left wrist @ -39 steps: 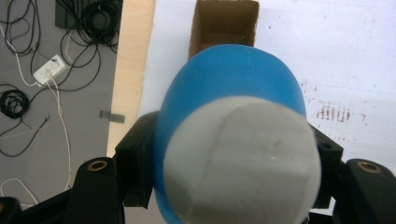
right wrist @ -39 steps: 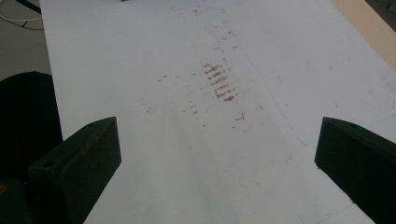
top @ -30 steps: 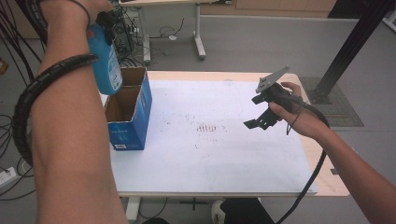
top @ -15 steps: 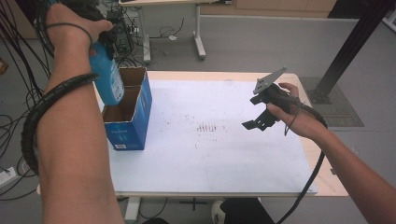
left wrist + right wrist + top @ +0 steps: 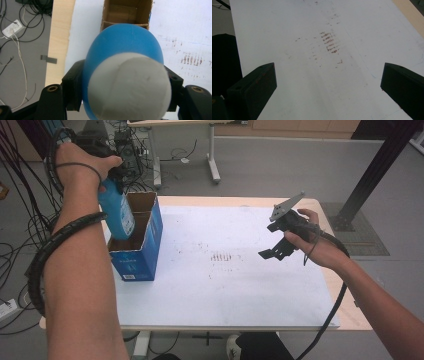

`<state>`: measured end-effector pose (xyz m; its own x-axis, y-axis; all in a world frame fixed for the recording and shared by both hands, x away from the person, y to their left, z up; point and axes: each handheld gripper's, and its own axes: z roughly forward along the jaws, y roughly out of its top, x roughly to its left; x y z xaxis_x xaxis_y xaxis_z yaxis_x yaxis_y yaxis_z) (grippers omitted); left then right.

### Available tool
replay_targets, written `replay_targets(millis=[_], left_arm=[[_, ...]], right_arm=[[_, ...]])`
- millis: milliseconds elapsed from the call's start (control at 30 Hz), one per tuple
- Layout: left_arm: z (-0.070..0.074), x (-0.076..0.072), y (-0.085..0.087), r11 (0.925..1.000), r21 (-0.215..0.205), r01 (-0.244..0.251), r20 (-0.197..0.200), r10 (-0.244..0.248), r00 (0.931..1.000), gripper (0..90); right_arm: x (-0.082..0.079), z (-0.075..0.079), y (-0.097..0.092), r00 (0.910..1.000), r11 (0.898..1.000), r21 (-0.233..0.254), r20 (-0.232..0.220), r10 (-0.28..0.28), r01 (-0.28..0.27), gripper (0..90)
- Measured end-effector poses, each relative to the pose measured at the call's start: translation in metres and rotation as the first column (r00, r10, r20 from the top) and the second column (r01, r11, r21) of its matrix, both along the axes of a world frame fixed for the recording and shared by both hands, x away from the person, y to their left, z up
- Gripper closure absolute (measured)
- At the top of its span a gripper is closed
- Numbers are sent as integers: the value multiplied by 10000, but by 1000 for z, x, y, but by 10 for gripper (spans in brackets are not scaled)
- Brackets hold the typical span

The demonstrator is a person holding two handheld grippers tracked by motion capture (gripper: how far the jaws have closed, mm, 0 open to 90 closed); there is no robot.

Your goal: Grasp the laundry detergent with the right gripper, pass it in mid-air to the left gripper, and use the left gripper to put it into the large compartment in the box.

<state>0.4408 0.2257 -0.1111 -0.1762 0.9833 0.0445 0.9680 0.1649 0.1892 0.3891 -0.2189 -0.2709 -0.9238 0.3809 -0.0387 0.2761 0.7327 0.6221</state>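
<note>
Blue bottle (image 5: 116,212) gripped upright, left claw (image 5: 120,82) above box (image 5: 145,250)

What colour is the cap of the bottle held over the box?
The cap is white and the bottle body is blue; the left gripper view shows it best.

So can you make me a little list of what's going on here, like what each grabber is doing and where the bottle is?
Left gripper: shut on the blue bottle, jaws on either side of it
Blue bottle: white cap toward the gripper's camera, held upright above the box
Box: blue cardboard, open at the top, at the table's left edge
Right gripper: open, nothing between the jaws, above the table
Table: white sheet with reddish marks in the middle
</note>
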Motion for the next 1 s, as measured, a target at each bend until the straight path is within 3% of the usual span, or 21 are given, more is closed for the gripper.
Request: replay_targets(millis=[333, 700, 1000], left_arm=[[-18, 1, 0, 10000, -36, 57, 34, -56, 10000, 359], [-46, 4, -1, 9998, -181, 36, -77, -38, 10000, 358], [-72, 6, -2, 10000, -35, 85, -128, -86, 9999, 359]], right_arm=[[0, 0, -1, 9999, 9998, -186, 133, -23, 25, 3], [1, 1, -3, 9997, 9998, -152, 221, -141, 144, 3], [1, -2, -4, 9995, 9996, -243, 285, -140, 147, 3]])
